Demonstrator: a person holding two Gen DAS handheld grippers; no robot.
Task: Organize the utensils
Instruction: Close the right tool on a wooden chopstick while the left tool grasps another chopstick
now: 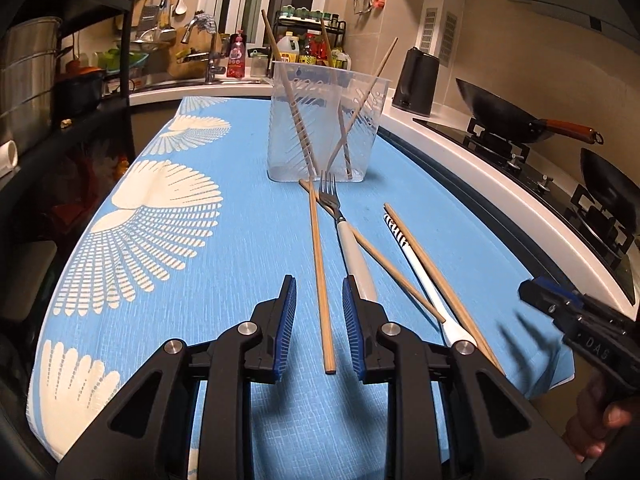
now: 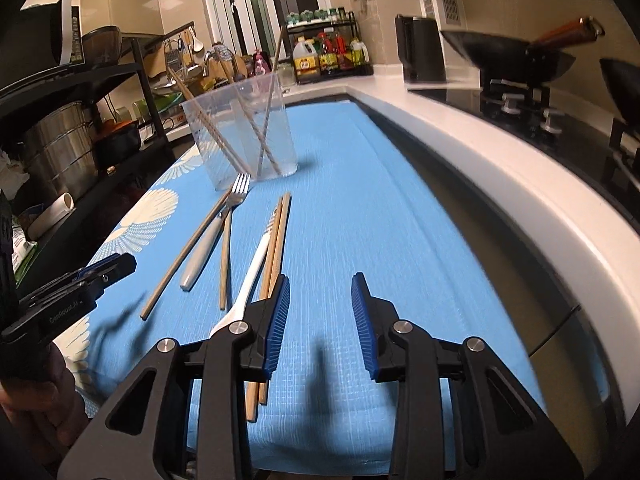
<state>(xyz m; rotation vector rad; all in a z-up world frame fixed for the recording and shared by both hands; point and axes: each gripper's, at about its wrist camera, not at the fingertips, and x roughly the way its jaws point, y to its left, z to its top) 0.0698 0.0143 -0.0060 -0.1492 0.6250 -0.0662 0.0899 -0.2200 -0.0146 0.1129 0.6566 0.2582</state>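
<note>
A clear plastic container (image 1: pixel 324 120) (image 2: pixel 240 136) stands on the blue cloth (image 1: pixel 240 240) with three chopsticks leaning in it. In front of it lie a fork with a pale handle (image 1: pixel 352 248) (image 2: pixel 204 248), loose wooden chopsticks (image 1: pixel 400 268), and a white utensil with a striped tip (image 1: pixel 420 280) (image 2: pixel 256 264). My left gripper (image 1: pixel 319 292) is open low over the cloth. One wooden chopstick (image 1: pixel 320 264) lies between its jaws, untouched by the pads. My right gripper (image 2: pixel 321 296) is open over bare cloth, its left finger above a pair of chopsticks (image 2: pixel 276 248).
A white counter edge (image 2: pixel 500 176) runs along the right, with a hob and black woks (image 1: pixel 516 116) behind it. A dark kettle (image 1: pixel 416 80) and a bottle rack (image 1: pixel 308 44) stand at the back. Shelves with steel pots (image 1: pixel 28 76) are at the left.
</note>
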